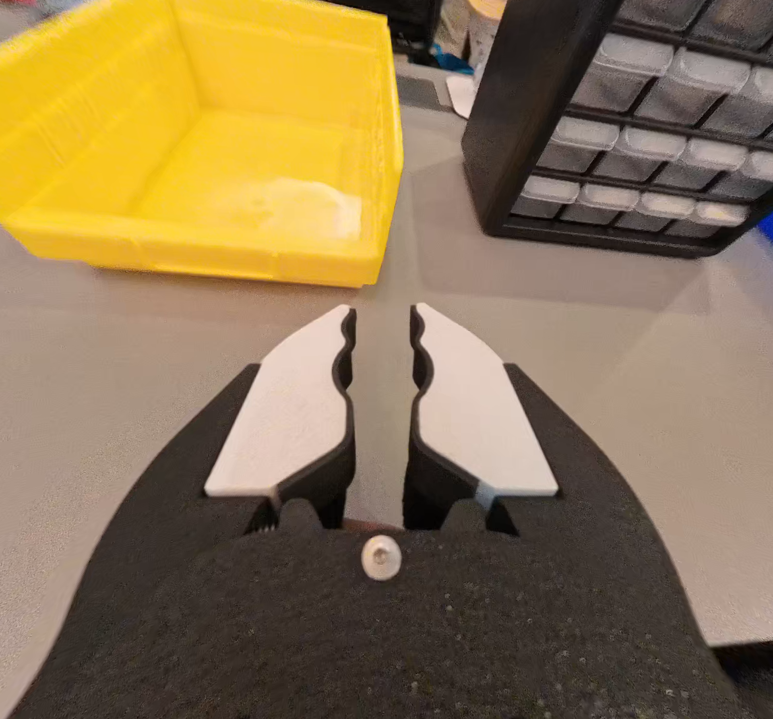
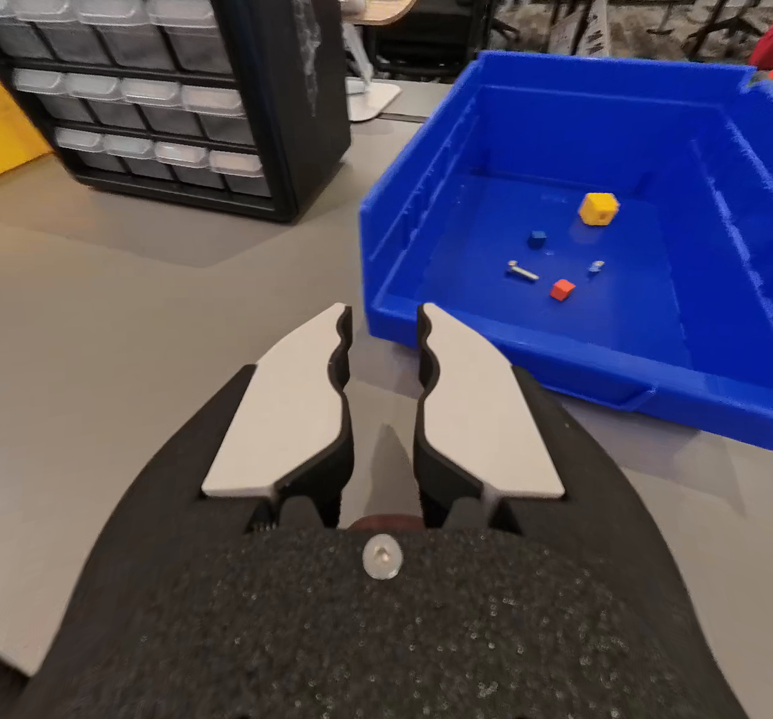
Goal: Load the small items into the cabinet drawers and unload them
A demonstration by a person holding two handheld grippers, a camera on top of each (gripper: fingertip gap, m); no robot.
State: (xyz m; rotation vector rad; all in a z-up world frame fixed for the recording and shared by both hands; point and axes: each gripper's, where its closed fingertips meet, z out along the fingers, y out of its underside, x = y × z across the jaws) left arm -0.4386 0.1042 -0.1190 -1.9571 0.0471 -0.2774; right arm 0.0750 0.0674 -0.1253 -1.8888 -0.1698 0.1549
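Note:
A black cabinet (image 1: 627, 113) with many small clear drawers stands on the grey table; it also shows in the right wrist view (image 2: 167, 84), all drawers shut. A blue bin (image 2: 523, 364) holds a yellow cube (image 2: 598, 208), a small blue cube (image 2: 536, 239), a red cube (image 2: 561, 290), a screw (image 2: 522, 271) and a small metal piece (image 2: 595, 267). A yellow bin (image 1: 368, 155) sits left of the cabinet and looks empty apart from a pale glare patch. My left gripper (image 1: 382, 314) is open and empty above the table. My right gripper (image 2: 384, 314) is open and empty, just before the blue bin's near left corner.
The grey table (image 1: 543, 364) has an edge at the lower right in the left wrist view. Behind the table are chairs, a wooden desk (image 2: 389, 9) and a white stand base (image 2: 372, 98). Tip to tip, the grippers are about 50 centimetres apart. My right tips are about 35 centimetres from the black cabinet (image 1: 627, 113), my left tips only 25 centimetres. It is also in sight in the right wrist view (image 2: 50, 56).

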